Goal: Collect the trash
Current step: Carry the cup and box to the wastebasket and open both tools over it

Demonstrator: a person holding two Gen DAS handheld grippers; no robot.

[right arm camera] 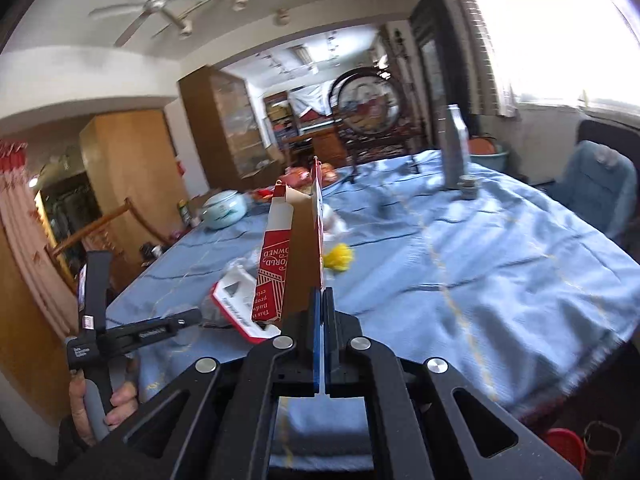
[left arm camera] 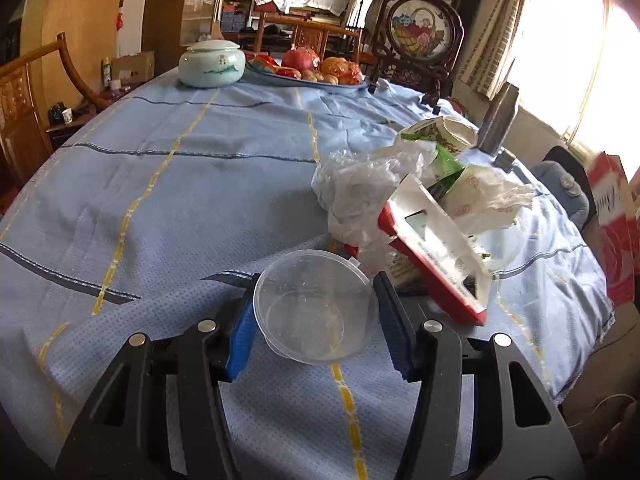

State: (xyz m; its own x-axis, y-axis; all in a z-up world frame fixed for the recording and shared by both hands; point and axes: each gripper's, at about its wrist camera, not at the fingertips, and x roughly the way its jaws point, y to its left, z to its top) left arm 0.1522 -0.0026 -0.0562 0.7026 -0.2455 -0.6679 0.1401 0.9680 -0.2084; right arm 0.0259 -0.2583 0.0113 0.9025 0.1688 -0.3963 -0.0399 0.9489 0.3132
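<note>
Gripping a clear plastic tub [left arm camera: 316,308] between left jaws, right jaws clamped on red carton [right arm camera: 294,252] (upright).

1. Left tongs [left arm camera: 316,316] point downward, blue pads pressed against both sides of a clear plastic tub [left arm camera: 316,308].
2. Right tongs [right arm camera: 322,312] are clamped on a red carton flap [right arm camera: 298,256], raised above the counter.
3. A hand [right arm camera: 100,404] grips the left handle.
</note>
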